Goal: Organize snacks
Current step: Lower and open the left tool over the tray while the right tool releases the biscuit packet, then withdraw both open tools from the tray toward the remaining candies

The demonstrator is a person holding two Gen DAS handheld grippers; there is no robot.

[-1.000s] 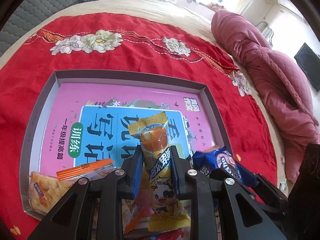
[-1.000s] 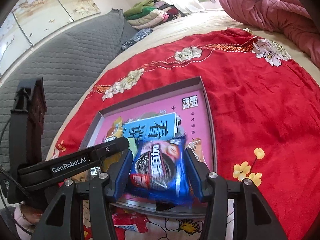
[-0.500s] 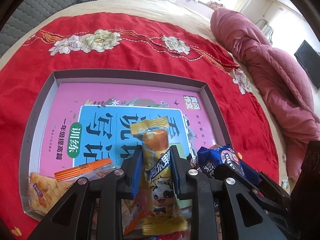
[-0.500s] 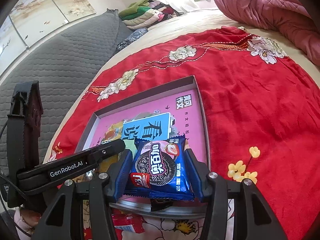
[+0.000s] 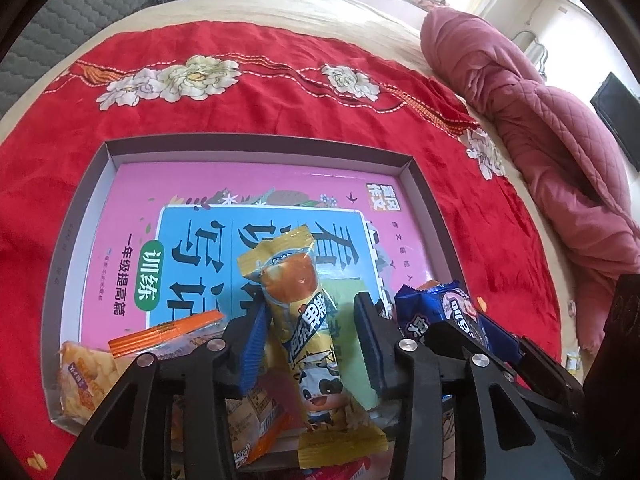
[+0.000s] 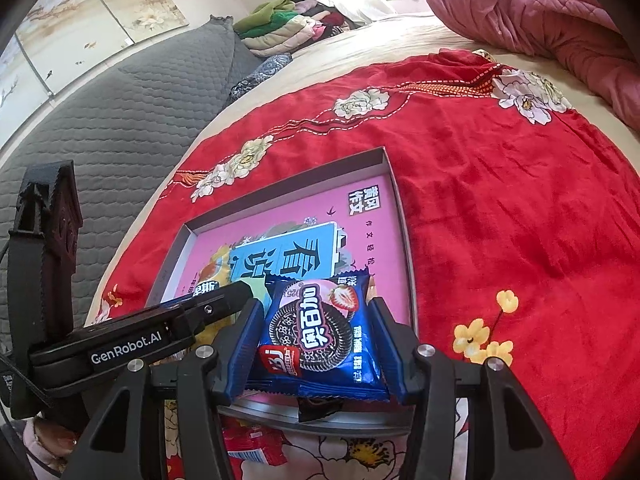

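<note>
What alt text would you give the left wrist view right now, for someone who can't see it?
The left gripper, jaws just opened, straddles a yellow snack stick lying in a grey tray lined with a pink book cover. Right of it, the right gripper holds a blue cookie packet.

1. My left gripper [image 5: 310,344] has black angular link arms; silver round screws at the joints; blue ribbed pads.
2. My right gripper [image 6: 316,344] matches it; the left one's side carries white "GenRobot.AI" lettering.

Bed [image 5: 304,4], red floral blanket [image 5: 280,96] spread on it; pink quilt [image 5: 552,128] bunched alongside
</note>
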